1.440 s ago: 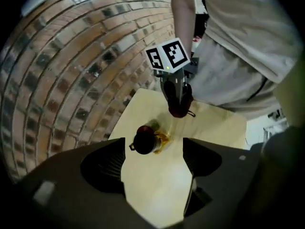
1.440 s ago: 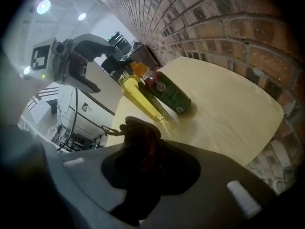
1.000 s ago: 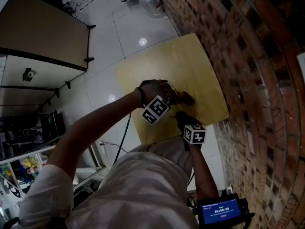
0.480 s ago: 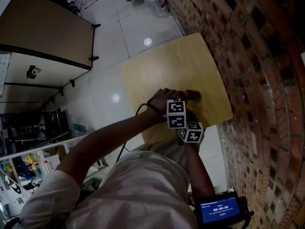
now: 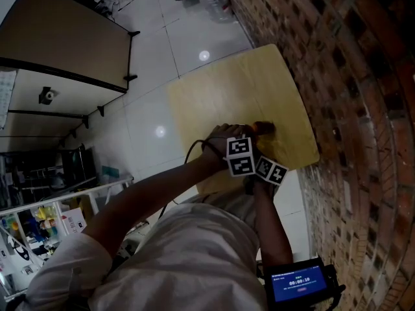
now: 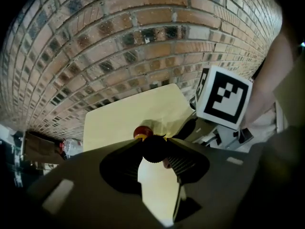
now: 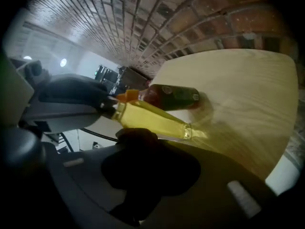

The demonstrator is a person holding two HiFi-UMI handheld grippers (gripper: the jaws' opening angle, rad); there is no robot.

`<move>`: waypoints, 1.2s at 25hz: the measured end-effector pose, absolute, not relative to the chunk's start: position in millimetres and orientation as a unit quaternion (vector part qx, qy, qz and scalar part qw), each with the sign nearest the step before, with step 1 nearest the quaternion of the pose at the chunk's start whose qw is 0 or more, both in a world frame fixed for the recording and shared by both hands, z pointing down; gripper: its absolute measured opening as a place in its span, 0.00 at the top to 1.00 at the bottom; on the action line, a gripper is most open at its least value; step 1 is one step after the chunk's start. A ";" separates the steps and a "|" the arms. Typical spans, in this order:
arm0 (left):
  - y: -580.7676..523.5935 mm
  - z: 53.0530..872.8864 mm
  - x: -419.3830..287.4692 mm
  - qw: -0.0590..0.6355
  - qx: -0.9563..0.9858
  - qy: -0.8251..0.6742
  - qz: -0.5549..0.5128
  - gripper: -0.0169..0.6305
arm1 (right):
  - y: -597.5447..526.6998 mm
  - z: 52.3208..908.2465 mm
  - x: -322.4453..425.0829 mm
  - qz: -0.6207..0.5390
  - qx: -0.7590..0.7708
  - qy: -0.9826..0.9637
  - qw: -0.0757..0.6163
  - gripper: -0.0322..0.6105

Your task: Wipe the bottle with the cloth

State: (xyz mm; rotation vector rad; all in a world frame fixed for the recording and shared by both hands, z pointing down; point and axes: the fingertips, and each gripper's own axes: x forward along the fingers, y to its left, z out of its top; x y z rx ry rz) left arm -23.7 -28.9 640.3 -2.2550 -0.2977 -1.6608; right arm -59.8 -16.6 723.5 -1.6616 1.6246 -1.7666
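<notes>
Left gripper [image 6: 155,152] rolled over, clamped on bottle [image 7: 152,119]; right gripper [image 7: 138,144] pinches dark cloth [image 7: 135,135] at bottle's 6 o'clock. Wiping likely under way.

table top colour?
Pale yellow wood grain on the table top; it shows best in the head view.

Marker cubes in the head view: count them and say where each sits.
2. One marker cube is over the table's near edge; the other cube just right of it. None seems hidden.
</notes>
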 end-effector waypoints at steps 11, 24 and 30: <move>-35.8 638.3 -16.9 0.089 -0.798 -0.004 -0.596 0.70 | -9.5 803.5 -36.7 -0.659 -0.591 0.466 0.016 0.83; -23.6 614.5 -21.3 0.228 -0.826 -0.122 -0.500 0.42 | 49.6 771.9 -26.5 -0.627 -0.595 0.501 0.041 0.83; -25.3 627.5 -33.5 0.482 -0.681 -0.317 -0.451 0.49 | 54.3 747.7 -23.2 -0.591 -0.596 0.543 0.017 0.82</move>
